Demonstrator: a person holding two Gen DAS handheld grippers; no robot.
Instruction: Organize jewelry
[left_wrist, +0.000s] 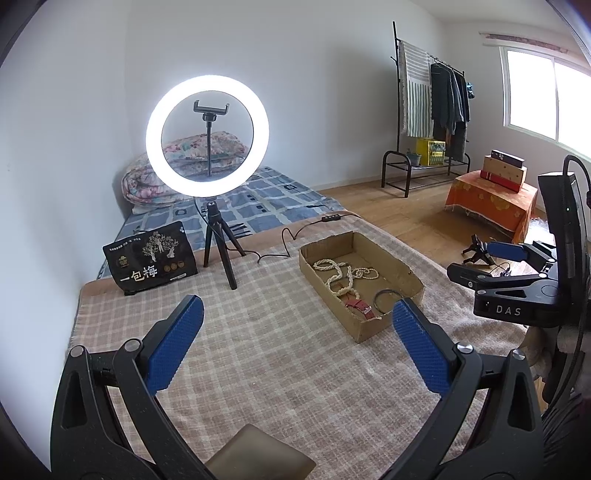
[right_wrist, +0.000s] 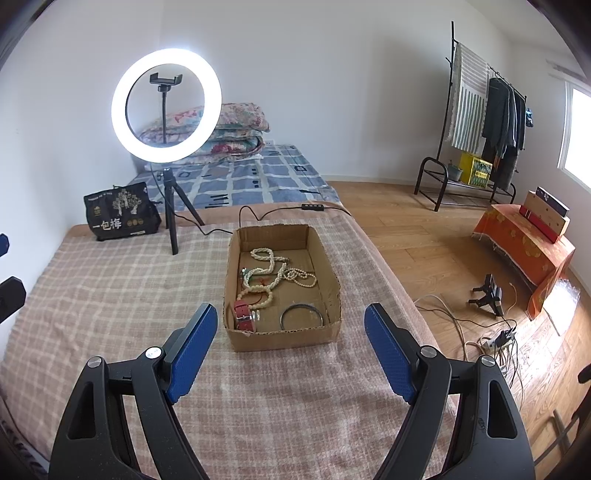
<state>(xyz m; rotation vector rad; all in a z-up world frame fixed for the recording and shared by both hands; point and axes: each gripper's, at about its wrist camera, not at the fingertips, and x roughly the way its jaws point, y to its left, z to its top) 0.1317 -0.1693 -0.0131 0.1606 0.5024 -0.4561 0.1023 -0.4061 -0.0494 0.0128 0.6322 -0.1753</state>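
A shallow cardboard box (right_wrist: 284, 341) (left_wrist: 365, 328) sits on the checked cloth. Inside lie cream bead necklaces (right_wrist: 271, 271) (left_wrist: 341, 273), a red watch strap (right_wrist: 244, 316) (left_wrist: 360, 305) and a dark bangle (right_wrist: 301, 317) (left_wrist: 386, 295). My right gripper (right_wrist: 291, 321) stands open just short of the box's near wall, with nothing between its blue pads. My left gripper (left_wrist: 297, 310) is open too, over bare cloth to the left of the box. The right gripper's body (left_wrist: 517, 291) shows at the right edge of the left wrist view.
A lit ring light on a tripod (right_wrist: 166, 107) (left_wrist: 207, 136) stands at the back left, its cable (right_wrist: 258, 216) trailing behind the box. A black snack bag (right_wrist: 120, 216) (left_wrist: 151, 264) leans near it. Beyond the table's right edge are wooden floor, cables (right_wrist: 495, 339) and an orange-draped stand (right_wrist: 524, 243).
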